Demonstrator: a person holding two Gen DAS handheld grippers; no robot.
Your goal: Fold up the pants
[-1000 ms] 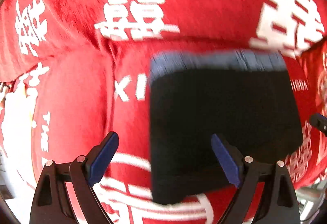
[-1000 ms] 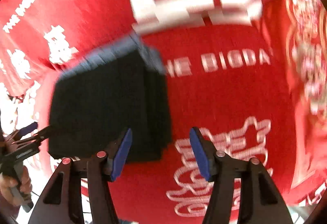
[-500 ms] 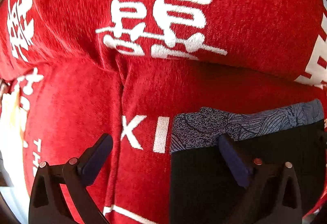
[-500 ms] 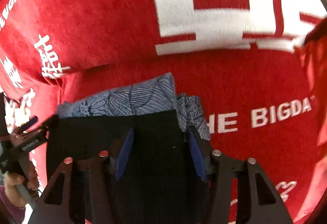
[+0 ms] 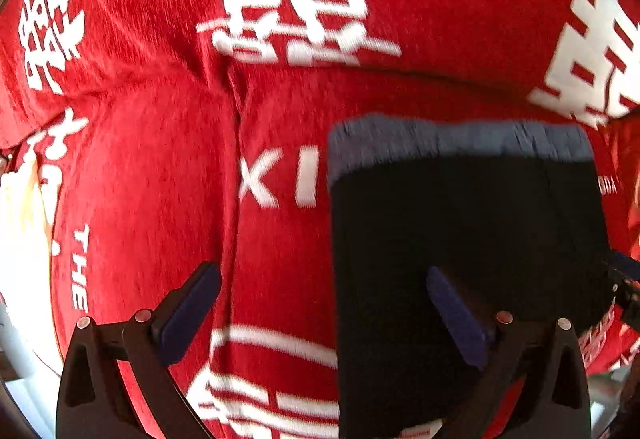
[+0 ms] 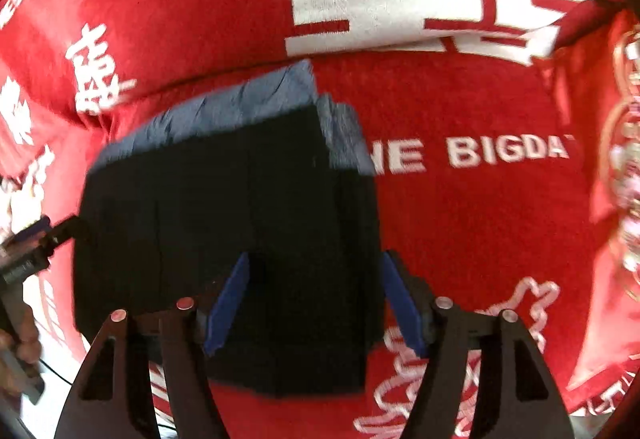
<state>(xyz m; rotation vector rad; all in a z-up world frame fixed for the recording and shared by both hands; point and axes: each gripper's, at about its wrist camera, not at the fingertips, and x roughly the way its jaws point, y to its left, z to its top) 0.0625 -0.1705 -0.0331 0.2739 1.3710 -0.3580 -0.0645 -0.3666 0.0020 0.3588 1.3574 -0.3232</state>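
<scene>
The red cloth (image 5: 160, 167) with white lettering fills both views, draped over what may be a table or a bed; I cannot tell which. On it lies the pants (image 5: 460, 239), already a compact dark rectangle with a blue patterned band along its far edge.

Half a second ago both cameras sat low and close, the band filling the near view; now both have drawn back and up, and the whole bundle shows again, flat on the cloth.

The left gripper (image 5: 320, 315) is spread wide, its right finger over the bundle's near-left part and its left finger over bare cloth, holding nothing. The right gripper (image 6: 312, 307) is also released, its fingers straddling the bundle's near-right edge without pinching it.

With both tools off a squared-up bundle, the fold looks finished or nearly so.
</scene>
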